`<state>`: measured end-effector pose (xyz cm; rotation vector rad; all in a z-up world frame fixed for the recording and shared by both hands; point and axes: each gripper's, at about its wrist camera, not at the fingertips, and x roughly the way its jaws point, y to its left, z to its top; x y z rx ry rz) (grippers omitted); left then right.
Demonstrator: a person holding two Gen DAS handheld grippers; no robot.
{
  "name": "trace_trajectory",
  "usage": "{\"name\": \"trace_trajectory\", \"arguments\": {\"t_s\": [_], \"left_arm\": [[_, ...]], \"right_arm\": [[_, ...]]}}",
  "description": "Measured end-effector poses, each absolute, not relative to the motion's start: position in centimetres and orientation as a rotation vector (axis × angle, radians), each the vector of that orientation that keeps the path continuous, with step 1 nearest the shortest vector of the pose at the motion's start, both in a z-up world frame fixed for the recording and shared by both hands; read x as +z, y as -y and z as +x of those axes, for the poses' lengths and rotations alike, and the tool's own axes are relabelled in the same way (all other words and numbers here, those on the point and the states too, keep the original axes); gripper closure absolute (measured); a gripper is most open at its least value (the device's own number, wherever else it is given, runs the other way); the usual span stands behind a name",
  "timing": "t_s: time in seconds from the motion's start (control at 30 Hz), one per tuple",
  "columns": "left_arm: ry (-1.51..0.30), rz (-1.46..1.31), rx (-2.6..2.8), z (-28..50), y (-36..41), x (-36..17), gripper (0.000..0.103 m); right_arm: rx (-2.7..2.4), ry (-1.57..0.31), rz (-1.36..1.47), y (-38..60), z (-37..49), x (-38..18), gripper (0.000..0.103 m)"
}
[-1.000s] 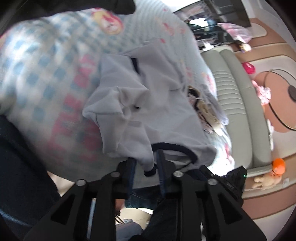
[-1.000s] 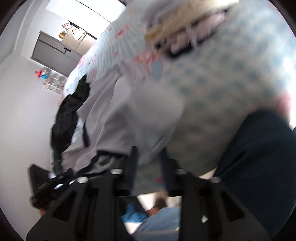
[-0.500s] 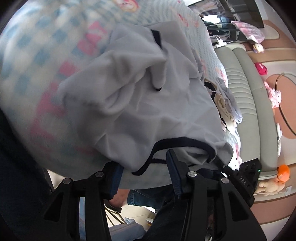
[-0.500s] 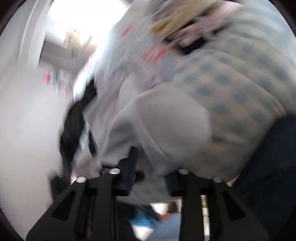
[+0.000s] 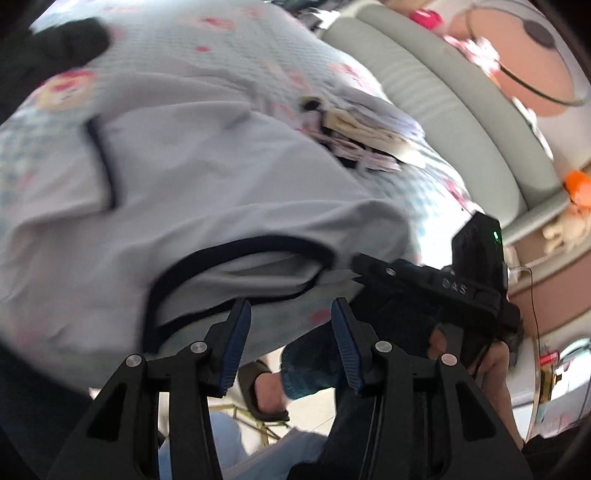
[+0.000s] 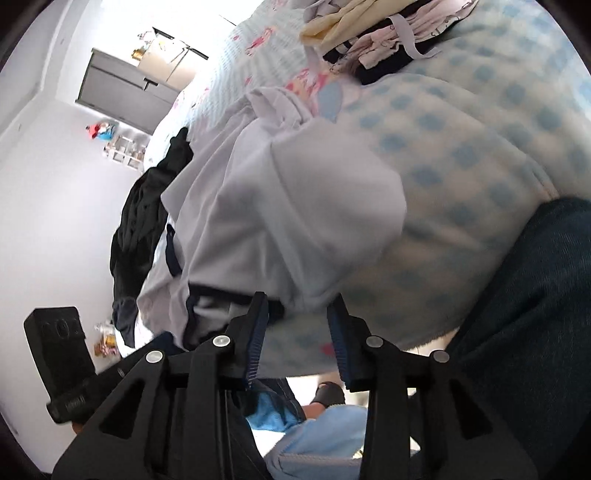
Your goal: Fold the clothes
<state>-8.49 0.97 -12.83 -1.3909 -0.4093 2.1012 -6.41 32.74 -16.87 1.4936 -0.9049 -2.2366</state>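
A pale grey shirt with dark navy trim [image 5: 192, 184] lies rumpled on the checked bedspread [image 5: 236, 48]. Its navy-edged opening [image 5: 236, 251] faces my left gripper [image 5: 290, 317], which stands open just below the hem with nothing between its blue pads. In the right wrist view the same shirt [image 6: 295, 206] hangs over the bed's edge. My right gripper [image 6: 297, 314] is open right under the folded grey cloth, not holding it. The other gripper's body [image 5: 443, 280] shows at the right of the left view.
A pile of mixed clothes [image 6: 376, 33] sits further up the bed. A black garment [image 6: 147, 206] lies at the bed's far side. A grey padded headboard [image 5: 436, 107] runs along the right. A person's jeans [image 6: 535, 314] and sandalled foot [image 5: 266, 391] are below.
Both grippers were shut on the shirt's edge a second ago and have since opened and let it go. The shirt now lies flatter on the bed.
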Motion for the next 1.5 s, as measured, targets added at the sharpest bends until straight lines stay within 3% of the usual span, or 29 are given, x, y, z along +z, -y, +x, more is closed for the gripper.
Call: {"name": "trace_trajectory", "arguments": {"t_s": [0.13, 0.37, 0.43, 0.5, 0.53, 1.0, 1.13, 1.2, 1.27, 1.37, 1.5], "left_arm": [[0.288, -1.398, 2.060, -9.5, -4.6, -13.9, 0.057], [0.153, -1.376, 2.129, -10.8, -9.0, -15.5, 0.059], [0.168, -1.375, 2.125, -11.3, -9.5, -15.8, 0.068], [0.177, -1.371, 2.110, -11.5, -9.8, -16.1, 0.097], [0.149, -1.363, 2.124, -11.2, -10.0, -16.0, 0.100], [0.195, -1.326, 2.054, -7.0, -8.4, -15.0, 0.099], [0.238, -1.328, 2.021, -6.4, -8.2, -15.1, 0.098], [0.259, -1.368, 1.992, -6.3, -7.6, -15.3, 0.090], [0.291, -1.367, 1.993, -5.8, -6.0, -15.2, 0.090], [0.409, -1.362, 2.026, -5.1, -2.2, -14.9, 0.090], [0.705, -1.382, 2.125, -4.6, 4.6, -15.1, 0.084]], "right_arm": [[-2.282, 0.939, 1.460, -32.7, -7.6, -16.8, 0.055], [-2.361, 0.806, 1.443, -33.5, -7.9, -15.1, 0.055], [-2.349, 0.804, 1.492, -34.2, -7.6, -15.8, 0.055], [-2.315, 0.803, 1.540, -34.2, -7.5, -16.8, 0.055], [-2.290, 0.806, 1.560, -34.0, -7.4, -17.3, 0.054], [-2.250, 0.902, 1.530, -33.4, -7.1, -17.8, 0.048], [-2.211, 0.943, 1.552, -33.0, -6.9, -18.8, 0.039], [-2.176, 1.013, 1.555, -33.0, -6.6, -19.5, 0.039], [-2.229, 1.006, 1.556, -33.6, -6.1, -19.3, 0.040], [-2.344, 0.950, 1.563, -34.5, -5.5, -18.1, 0.050], [-2.374, 0.939, 1.508, -34.8, -4.8, -16.1, 0.043]]}}
